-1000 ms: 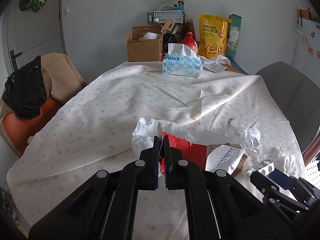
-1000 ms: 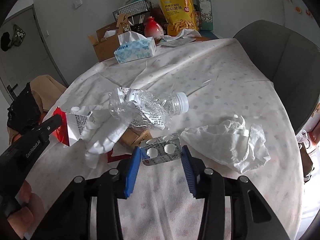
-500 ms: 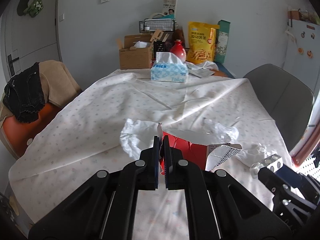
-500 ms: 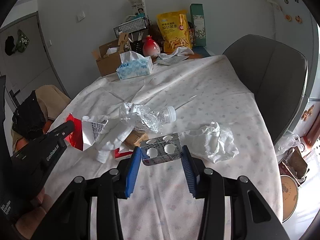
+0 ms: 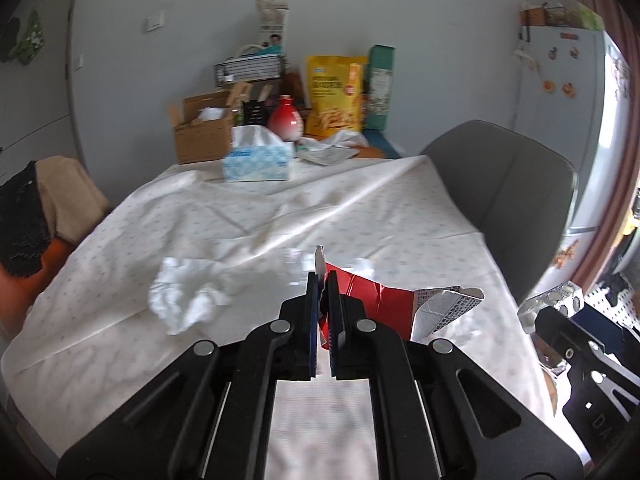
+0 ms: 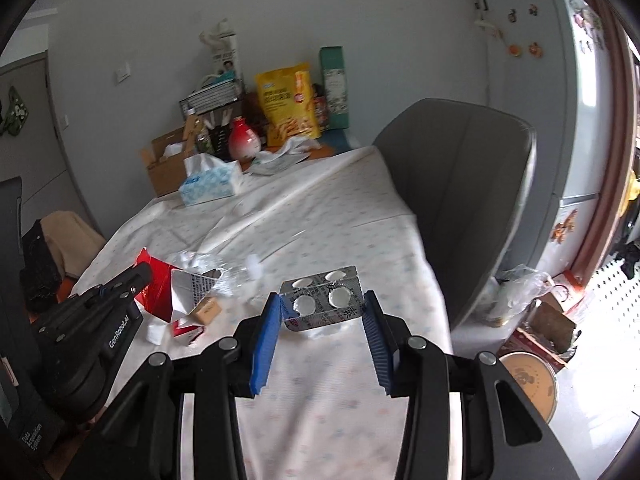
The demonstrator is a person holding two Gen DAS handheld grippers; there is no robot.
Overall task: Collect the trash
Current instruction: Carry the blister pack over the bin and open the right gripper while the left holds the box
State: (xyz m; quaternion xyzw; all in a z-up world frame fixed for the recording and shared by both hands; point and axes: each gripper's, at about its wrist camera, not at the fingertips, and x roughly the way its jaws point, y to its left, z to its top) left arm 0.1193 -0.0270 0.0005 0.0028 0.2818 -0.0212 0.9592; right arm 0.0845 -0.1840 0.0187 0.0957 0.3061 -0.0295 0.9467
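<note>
L gripper (image 5: 322, 280) pinched tight on edge of torn red carton (image 5: 376, 304), which hangs out to its right, clear of the cloth. R gripper (image 6: 322, 300) part open, pads clamping foil blister pack (image 6: 324, 300) crosswise, lifted off table (image 6: 320, 216). Crumpled tissue (image 5: 184, 300) lies ahead-left of L gripper. Crushed clear bottle (image 6: 216, 268) ahead-left of R gripper, blurred. Grey chair (image 6: 460, 200) to R gripper's right.

A table (image 5: 248, 216) under a dotted white cloth. On it lie 1 crumpled tissue (image 5: 182, 300), a tissue box (image 5: 257, 159) and a cardboard box (image 5: 200, 138).
</note>
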